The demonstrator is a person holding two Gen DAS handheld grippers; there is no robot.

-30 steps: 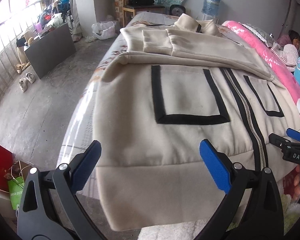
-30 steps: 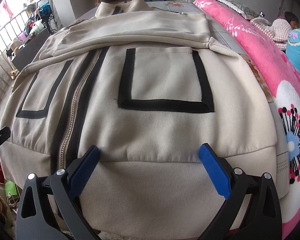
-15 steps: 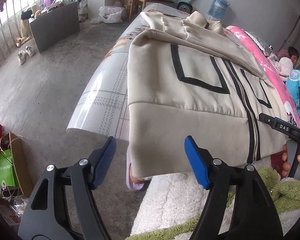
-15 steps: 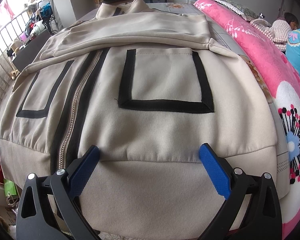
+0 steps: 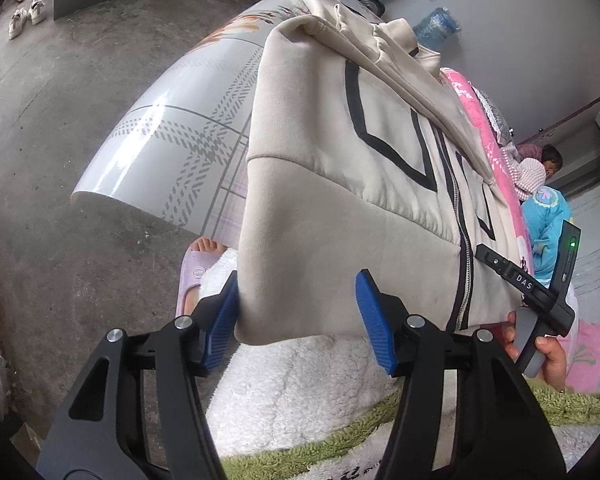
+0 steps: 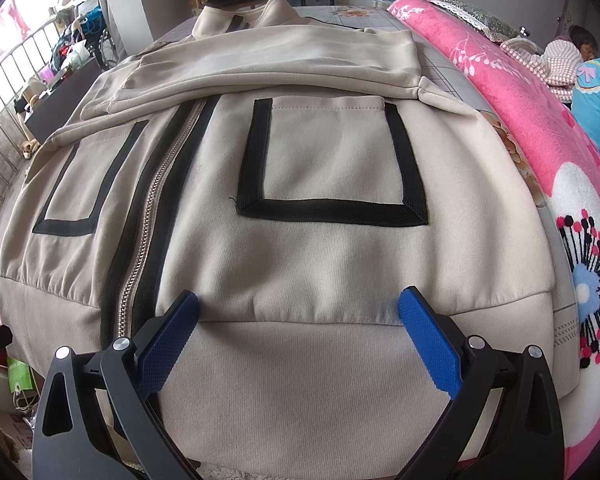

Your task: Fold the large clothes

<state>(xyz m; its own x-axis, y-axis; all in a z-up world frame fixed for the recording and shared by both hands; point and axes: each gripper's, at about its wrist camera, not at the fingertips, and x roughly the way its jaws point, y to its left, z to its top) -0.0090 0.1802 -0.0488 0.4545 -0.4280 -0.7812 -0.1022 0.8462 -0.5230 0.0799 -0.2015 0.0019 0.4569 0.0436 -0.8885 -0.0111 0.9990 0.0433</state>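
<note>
A large beige zip jacket [image 6: 324,176] with black-trimmed pockets lies front-up on the bed, its sleeves folded across the chest and its hem hanging over the near edge. My left gripper [image 5: 296,320] is open with the hem's left corner [image 5: 284,280] between its blue pads [image 5: 374,328]. My right gripper [image 6: 300,340] is open, its pads over the hem band right of the zipper [image 6: 148,232]. The right gripper's body [image 5: 536,284] shows in the left wrist view, held by a hand.
The bed has a glossy checked sheet [image 5: 172,136] and a pink blanket [image 6: 520,92] on the right, where a person [image 6: 580,52] lies. A white fluffy rug [image 5: 300,384] and a slippered foot [image 5: 198,268] are below. Concrete floor [image 5: 60,80] lies to the left.
My left gripper swung left and down to the jacket's left hem corner, and its jaws narrowed slightly around it. The right gripper barely moved.
</note>
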